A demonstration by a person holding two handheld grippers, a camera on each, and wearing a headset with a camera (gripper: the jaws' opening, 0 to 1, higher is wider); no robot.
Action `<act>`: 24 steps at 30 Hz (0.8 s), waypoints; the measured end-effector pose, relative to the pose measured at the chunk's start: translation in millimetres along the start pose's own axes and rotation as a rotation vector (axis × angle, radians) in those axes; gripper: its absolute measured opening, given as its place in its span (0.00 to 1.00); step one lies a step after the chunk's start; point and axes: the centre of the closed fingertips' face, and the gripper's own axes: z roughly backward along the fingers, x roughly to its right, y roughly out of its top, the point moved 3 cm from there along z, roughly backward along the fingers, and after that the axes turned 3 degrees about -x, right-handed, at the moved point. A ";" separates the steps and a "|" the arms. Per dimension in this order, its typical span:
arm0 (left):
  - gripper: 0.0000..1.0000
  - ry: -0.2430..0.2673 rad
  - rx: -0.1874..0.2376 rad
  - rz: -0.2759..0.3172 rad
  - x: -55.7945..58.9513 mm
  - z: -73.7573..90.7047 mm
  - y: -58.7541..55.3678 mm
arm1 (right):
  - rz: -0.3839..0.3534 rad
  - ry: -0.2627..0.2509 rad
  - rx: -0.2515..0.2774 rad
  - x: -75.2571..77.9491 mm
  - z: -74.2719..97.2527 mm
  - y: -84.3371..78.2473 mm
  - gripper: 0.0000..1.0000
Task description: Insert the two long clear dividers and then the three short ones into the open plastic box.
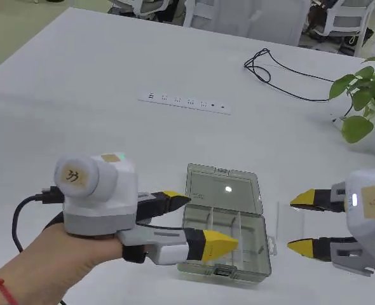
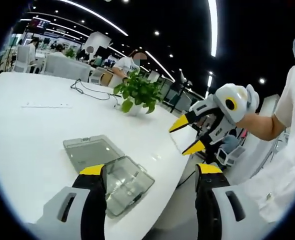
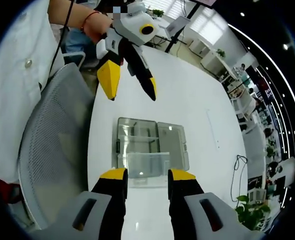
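The open plastic box (image 1: 224, 236) lies at the table's near middle, its lid (image 1: 224, 187) folded back. Thin clear dividers stand inside it. Another clear divider (image 1: 290, 221) lies on the table at the box's right side, just ahead of my right gripper (image 1: 294, 223), which is open. In the right gripper view that divider (image 3: 147, 164) sits between the box (image 3: 137, 140) and the open right gripper (image 3: 147, 175). My left gripper (image 1: 200, 219) hovers open over the box's left edge. In its own view the left gripper (image 2: 150, 170) frames the box (image 2: 125, 185).
A white power strip (image 1: 186, 101) lies farther back, with a black cable (image 1: 270, 70) at the back right. A potted plant (image 1: 365, 101) stands at the right edge. A grey mesh chair (image 3: 52, 150) is by the table's near side.
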 end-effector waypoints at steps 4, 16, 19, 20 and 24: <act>0.65 -0.025 0.021 0.075 7.0 -5.8 4.3 | 0.019 -0.009 0.001 -5.8 0.9 8.8 0.32; 0.42 -0.096 0.032 0.261 25.0 -23.4 3.9 | 0.055 -0.036 -0.002 -10.4 2.9 26.7 0.32; 0.34 -0.109 0.034 0.280 28.2 -26.5 3.4 | 0.054 -0.039 0.003 -10.8 3.1 30.8 0.32; 0.33 -0.115 0.032 0.289 29.8 -27.3 3.0 | 0.056 -0.039 0.002 -11.1 3.1 31.7 0.32; 0.26 -0.142 0.018 0.299 36.8 -32.8 0.7 | 0.058 -0.038 0.012 -12.2 3.6 38.4 0.32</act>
